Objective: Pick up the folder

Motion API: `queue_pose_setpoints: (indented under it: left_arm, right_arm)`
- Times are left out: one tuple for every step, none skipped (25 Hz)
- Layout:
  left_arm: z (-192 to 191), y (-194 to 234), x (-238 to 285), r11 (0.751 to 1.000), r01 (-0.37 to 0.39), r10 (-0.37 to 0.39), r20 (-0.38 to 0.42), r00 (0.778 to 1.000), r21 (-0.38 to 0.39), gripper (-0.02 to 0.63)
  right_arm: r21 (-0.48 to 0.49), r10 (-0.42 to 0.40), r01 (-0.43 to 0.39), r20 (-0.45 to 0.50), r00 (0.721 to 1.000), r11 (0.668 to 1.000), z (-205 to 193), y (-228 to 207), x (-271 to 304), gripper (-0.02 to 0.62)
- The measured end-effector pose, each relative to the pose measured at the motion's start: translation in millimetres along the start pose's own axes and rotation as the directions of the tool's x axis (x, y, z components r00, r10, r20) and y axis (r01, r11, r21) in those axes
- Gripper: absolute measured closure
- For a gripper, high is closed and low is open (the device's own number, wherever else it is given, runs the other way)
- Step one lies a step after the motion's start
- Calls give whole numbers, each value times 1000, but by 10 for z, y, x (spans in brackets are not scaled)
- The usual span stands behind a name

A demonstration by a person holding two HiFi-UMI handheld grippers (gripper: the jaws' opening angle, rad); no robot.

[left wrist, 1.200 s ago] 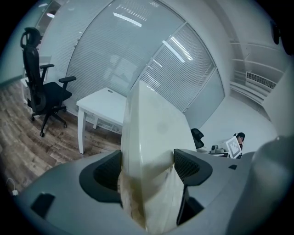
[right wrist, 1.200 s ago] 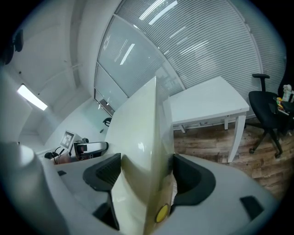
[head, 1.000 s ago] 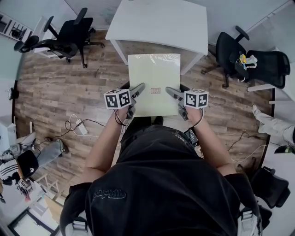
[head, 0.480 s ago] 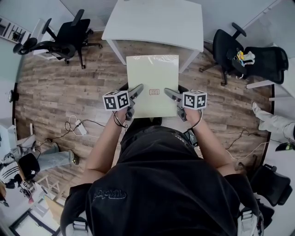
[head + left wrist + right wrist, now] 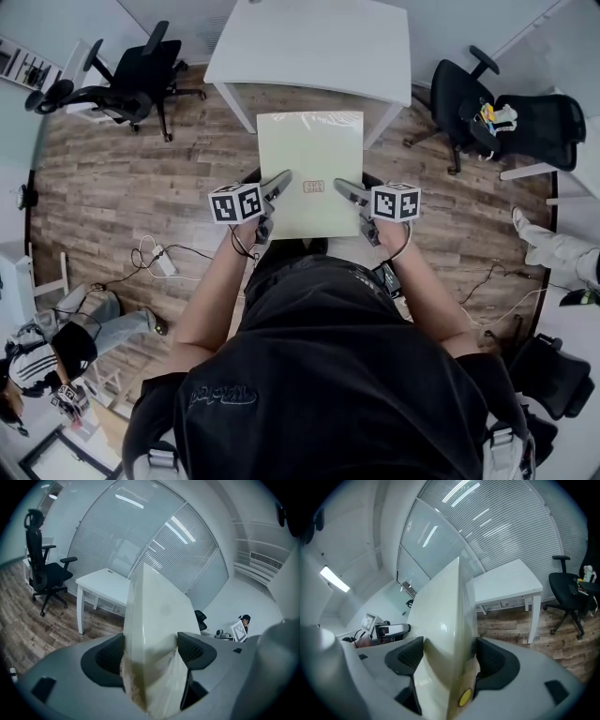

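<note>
Currently: pale folder (image 5: 309, 150), wrapped in clear film, is held flat in the air between both grippers. Left hand-held gripper (image 5: 278, 184) is clamped on its left edge and right hand-held gripper (image 5: 345, 188) on its right edge, jaws pressed tight to both faces. Small label (image 5: 314, 187) on the cover sits between the two. Folder closed, contents unseen. White counter (image 5: 319, 47) lies beyond the jaws.
</note>
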State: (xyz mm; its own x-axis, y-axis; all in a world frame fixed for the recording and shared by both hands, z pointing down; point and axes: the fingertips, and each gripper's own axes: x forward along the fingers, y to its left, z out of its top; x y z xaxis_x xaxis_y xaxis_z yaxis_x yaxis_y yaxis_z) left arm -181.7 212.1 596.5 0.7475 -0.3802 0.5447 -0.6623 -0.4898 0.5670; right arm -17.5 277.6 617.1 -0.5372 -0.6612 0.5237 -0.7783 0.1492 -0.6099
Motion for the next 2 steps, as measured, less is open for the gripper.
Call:
queue_pose_setpoints:
  left_arm:
    - [-8,-13,13,1000,-3,3,-1,1000,1,242]
    - [-17,-25,25,1000,-6,6,-2,1000,2,242]
  right_arm:
    - [-1,-5,5,-1,1000,1000,-2,-25,-20,244]
    - [-2,-10,10,-1,1000,1000,-5,-51,-39,244]
